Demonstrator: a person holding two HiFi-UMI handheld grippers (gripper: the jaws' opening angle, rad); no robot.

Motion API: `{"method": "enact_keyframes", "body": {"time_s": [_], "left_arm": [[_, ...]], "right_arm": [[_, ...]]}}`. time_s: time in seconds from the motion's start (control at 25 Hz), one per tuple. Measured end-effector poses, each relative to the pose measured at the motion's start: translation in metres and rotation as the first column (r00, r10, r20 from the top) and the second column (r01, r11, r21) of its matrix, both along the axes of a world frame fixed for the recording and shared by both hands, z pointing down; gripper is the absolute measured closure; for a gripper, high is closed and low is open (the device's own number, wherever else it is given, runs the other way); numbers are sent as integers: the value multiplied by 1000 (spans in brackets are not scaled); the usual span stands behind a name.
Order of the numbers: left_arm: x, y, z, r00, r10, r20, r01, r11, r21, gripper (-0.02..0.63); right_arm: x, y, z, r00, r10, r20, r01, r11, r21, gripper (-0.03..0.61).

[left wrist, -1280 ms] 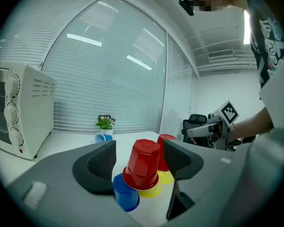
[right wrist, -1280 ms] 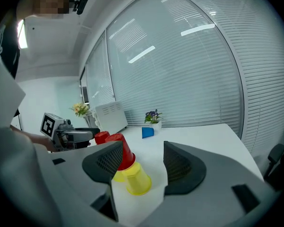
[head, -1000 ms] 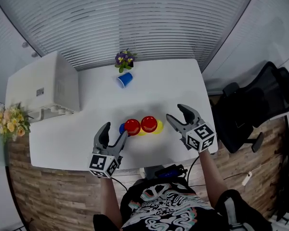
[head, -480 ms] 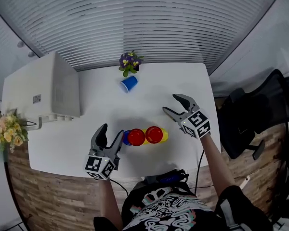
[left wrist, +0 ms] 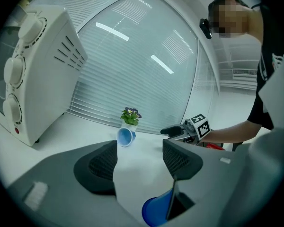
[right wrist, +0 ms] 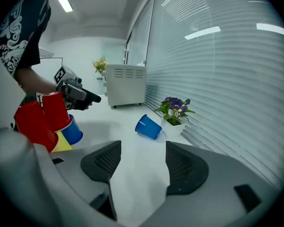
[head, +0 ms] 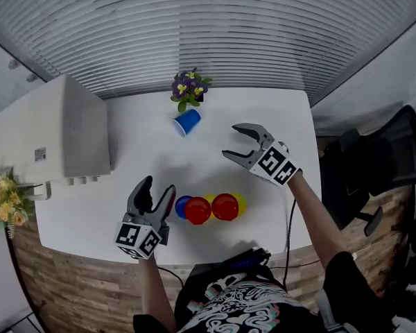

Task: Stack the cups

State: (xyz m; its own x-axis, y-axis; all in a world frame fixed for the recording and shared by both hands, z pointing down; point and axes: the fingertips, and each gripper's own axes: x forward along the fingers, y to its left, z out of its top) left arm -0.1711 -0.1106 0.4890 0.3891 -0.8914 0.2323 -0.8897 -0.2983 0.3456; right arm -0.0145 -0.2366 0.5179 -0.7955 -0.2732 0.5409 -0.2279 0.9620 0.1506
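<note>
Yellow cup (head: 241, 201) largely behind red cup (head: 225, 207)

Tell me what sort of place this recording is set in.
Most likely an office or a small lab room. A white table stands against a wall of slatted blinds, and a black office chair is beside it. A countertop oven on the table hints at a staged test setup rather than a kitchen.

Bright, even light; fisheye-warped edges, soft shadows.
</note>
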Motion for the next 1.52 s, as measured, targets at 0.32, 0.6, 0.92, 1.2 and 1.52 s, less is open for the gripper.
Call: {"method": "enact_keyframes", "body": {"time_s": [0.32,0.6,0.92,1.2,1.52], "left_arm": [[-4,-13,21,1000,-9,-20,8,999,-53,336],[-10,-13,30,999,-12,-32,10,997,-82,342],[-16,-16,36,998,-34,-60,28,994,-102,353],[-17,-19,31,997,-31,-71,24,995,-97,357],[-19,-25,25,998,-20,-65,14,996,-83,360]], "right_arm": [[-44,-33,19,980,-183,-79,190,977,94,287],[-83,-42,31,928,-327,-178,361,907,218,265],[-113,-48,56,861,-415,-295,494,821,287,261],[-120,-60,63,864,-375,-336,474,831,291,339],[-107,-60,57,899,-309,-309,389,889,243,345]]}}
